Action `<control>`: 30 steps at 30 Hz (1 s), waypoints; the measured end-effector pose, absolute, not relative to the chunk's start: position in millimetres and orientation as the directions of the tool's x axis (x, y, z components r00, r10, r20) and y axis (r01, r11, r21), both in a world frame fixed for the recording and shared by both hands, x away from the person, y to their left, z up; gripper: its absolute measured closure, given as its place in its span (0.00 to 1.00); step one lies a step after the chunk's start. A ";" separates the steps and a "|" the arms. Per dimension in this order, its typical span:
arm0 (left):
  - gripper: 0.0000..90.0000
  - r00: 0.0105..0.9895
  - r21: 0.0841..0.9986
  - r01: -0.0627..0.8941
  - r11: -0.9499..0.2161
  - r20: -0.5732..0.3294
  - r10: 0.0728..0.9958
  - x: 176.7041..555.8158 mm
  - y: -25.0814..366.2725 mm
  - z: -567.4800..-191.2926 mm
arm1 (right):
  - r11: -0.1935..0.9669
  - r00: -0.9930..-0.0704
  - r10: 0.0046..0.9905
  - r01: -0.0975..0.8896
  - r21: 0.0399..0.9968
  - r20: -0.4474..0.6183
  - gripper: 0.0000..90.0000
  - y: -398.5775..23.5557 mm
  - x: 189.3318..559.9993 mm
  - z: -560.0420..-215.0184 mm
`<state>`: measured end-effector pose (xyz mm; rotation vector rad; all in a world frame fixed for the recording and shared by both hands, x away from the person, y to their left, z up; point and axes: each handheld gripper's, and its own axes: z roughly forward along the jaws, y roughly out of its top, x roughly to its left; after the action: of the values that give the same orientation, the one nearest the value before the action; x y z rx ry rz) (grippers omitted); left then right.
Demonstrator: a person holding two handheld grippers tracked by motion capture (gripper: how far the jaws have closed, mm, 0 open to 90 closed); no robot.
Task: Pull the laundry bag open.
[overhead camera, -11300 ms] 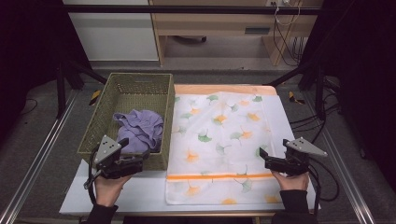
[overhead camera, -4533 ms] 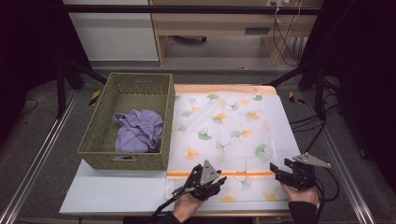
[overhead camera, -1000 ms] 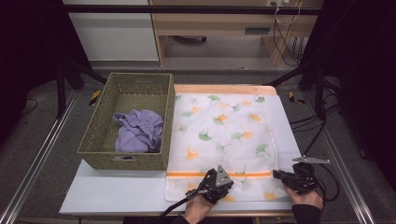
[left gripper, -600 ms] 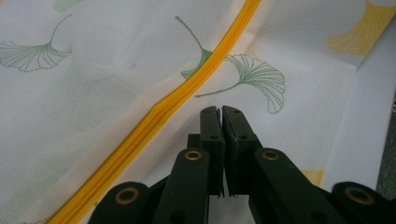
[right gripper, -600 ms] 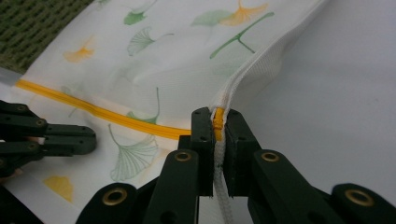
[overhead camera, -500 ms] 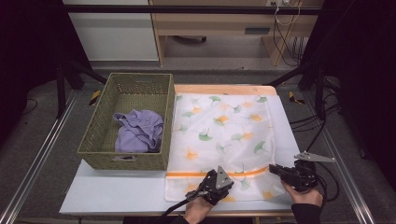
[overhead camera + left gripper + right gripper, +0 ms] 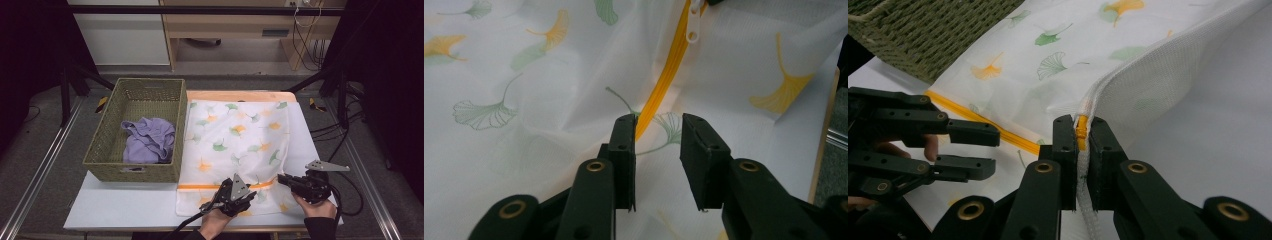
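Mesh laundry bag (image 7: 235,145) with ginkgo-leaf print, flat on white surface (image 7: 125,205), just right of woven basket (image 7: 107,145) holding purple cloth (image 7: 148,141). Orange zipper (image 7: 225,186) across near end, white pull tab (image 7: 693,20) farther along. Right gripper (image 7: 1078,145) pinching zipper end at bag's raised right edge. Left gripper (image 7: 658,131) low over zipper, jaws just opened, spread, pads clear of fabric beneath.
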<state>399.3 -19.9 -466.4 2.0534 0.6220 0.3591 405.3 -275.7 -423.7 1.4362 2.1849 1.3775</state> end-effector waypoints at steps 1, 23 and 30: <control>0.70 0.828 0.852 0.290 -0.436 0.005 0.561 400.4 -21.0 -466.0 | 0.113 -0.528 0.793 0.618 0.778 0.305 0.93 -272.6 405.8 -422.9; 0.78 0.845 0.876 0.294 -0.383 -0.051 0.532 423.0 -50.5 -469.7 | 0.131 -0.573 0.752 0.614 0.778 0.326 0.93 -255.1 408.2 -419.2; 0.86 0.857 0.889 0.286 -0.358 -0.069 0.511 422.2 -47.9 -467.9 | 0.131 -0.574 0.752 0.611 0.780 0.323 0.93 -256.2 408.7 -420.3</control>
<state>422.2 -47.9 -467.9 1.9656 0.5870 0.2653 408.7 -256.2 -420.3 1.3676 2.2465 1.4299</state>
